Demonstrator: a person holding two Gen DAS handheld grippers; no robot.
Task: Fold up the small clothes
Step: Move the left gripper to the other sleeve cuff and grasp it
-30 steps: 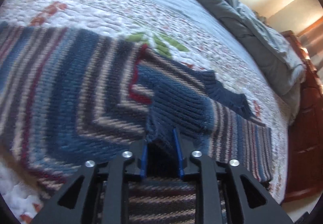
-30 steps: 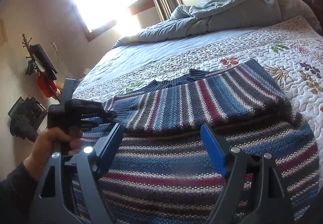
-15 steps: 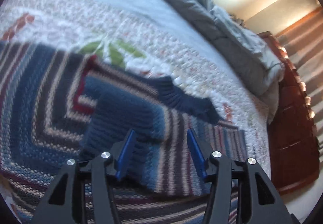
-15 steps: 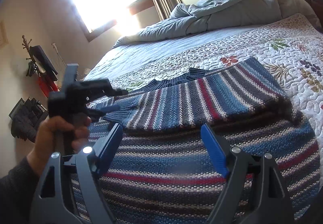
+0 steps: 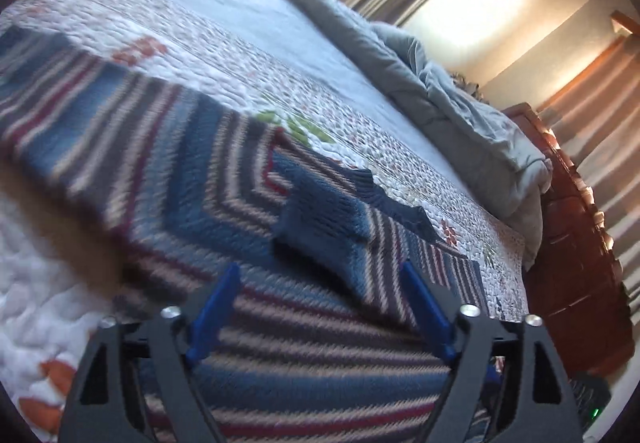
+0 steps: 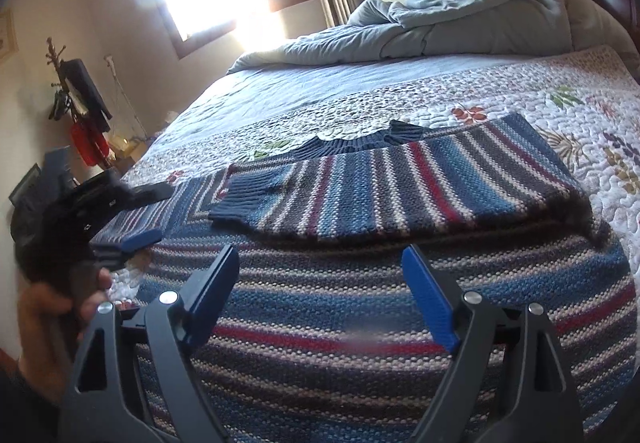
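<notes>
Sweater: a striped knit sweater (image 6: 360, 323) in blue, red, grey and cream is lying flat on the bed, its sleeve (image 6: 400, 195) lying folded across the chest with the ribbed navy cuff (image 6: 244, 199) on the body.
Left hand-held gripper (image 5: 320, 307): is hovering above the sweater, jaws spread wide, gripping nothing.
Right hand-held gripper (image 6: 320, 291): is hovering likewise, jaws apart, empty.
Surroundings: a floral quilt (image 6: 580, 115) is lying under the sweater; a rumpled grey comforter (image 6: 460, 31) is lying bunched at the headboard end.
</notes>
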